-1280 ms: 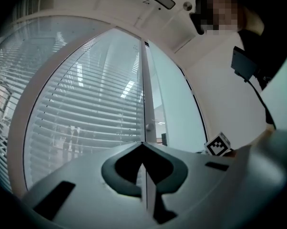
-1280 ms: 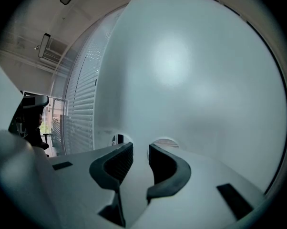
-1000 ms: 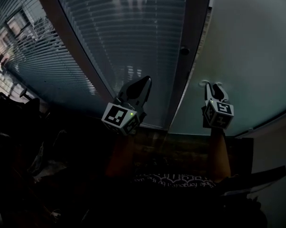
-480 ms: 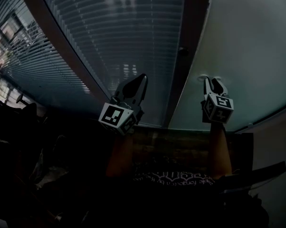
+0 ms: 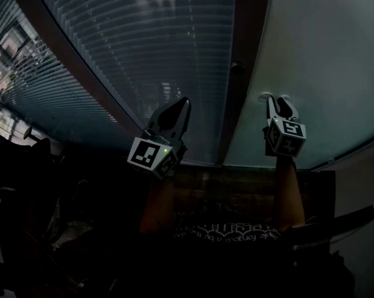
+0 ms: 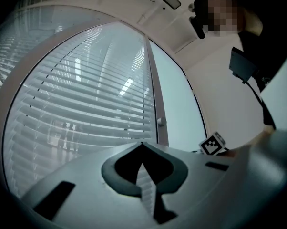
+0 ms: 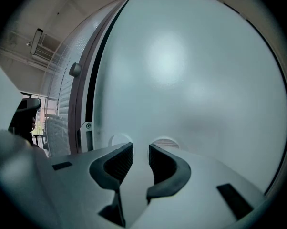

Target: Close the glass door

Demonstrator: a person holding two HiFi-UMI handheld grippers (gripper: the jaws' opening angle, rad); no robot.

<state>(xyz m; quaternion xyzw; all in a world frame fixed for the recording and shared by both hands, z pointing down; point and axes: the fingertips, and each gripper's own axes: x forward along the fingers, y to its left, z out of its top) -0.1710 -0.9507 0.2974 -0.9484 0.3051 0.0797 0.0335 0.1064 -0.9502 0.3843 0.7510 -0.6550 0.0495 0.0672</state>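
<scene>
Door [image 5: 323,54] is judged heavy, stiff, slick and breakable, and is best pushed flat near its edge. Right gripper [image 7: 140,151] jaws are held apart; left gripper [image 6: 142,146] jaws are pressed together, empty.

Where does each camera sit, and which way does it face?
Head view: head-mounted, looking down at both forearms, left gripper and right gripper, before blinds and door.
Left gripper view: on that gripper, facing the blinds; its shut jaws and the person show.
Right gripper view: on that gripper, close to the door; its open jaws show.
Shared: both gripper views show the knob.
</scene>
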